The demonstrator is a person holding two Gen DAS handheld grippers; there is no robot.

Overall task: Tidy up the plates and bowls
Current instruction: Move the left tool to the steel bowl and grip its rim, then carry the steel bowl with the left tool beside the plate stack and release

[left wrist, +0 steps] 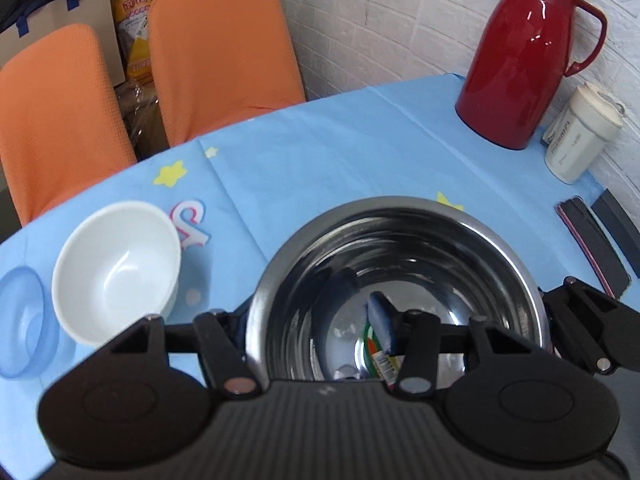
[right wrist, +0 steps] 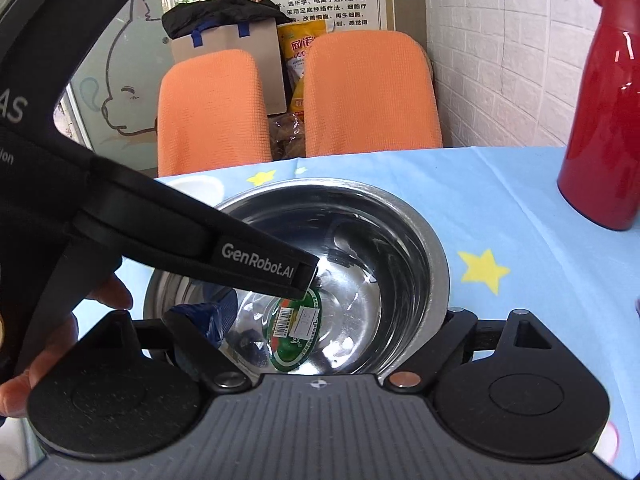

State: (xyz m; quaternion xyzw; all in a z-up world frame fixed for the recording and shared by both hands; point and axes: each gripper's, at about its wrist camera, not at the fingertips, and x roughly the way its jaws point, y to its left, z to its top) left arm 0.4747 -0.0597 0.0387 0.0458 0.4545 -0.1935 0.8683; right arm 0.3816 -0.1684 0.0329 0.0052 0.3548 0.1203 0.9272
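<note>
So, two-handed carry on the steel bowl [left wrist: 400, 248] right now, and it's the biggest piece on the cloth [left wrist: 320, 152]. It sits right under both cameras, mid-table. I can't tell for sure whether its base is off the cloth.

The left gripper [left wrist: 312, 324] has one finger inside the bowl and the other outside the left wall, and it looks clamped on that wall. The right gripper [right wrist: 330, 320] straddles the opposite side, with a blue pad [right wrist: 208, 320] down inside and the outer finger touching the rim. Its jaws stand fairly wide, and I honestly can't tell if it's squeezing or just resting there.

My take on doing this bit well:
- Polished steel is slippery, so I'd make sure the right side really bites before trusting it with weight.
- Move both hands together and keep the rim level. If one hand leads, the thin wall twists out of the pinch.
- The white bowl [left wrist: 116, 268] and blue bowl [left wrist: 22, 320] are close by on the left, touching or nearly so. I'd guess the steel one is meant as the base of the stack, so set it down beside them, not on them.
- The jug [left wrist: 528, 52] is well off to the right, so just don't swing wide that way.
- Set it down flat and let go only once it's settled.
</note>
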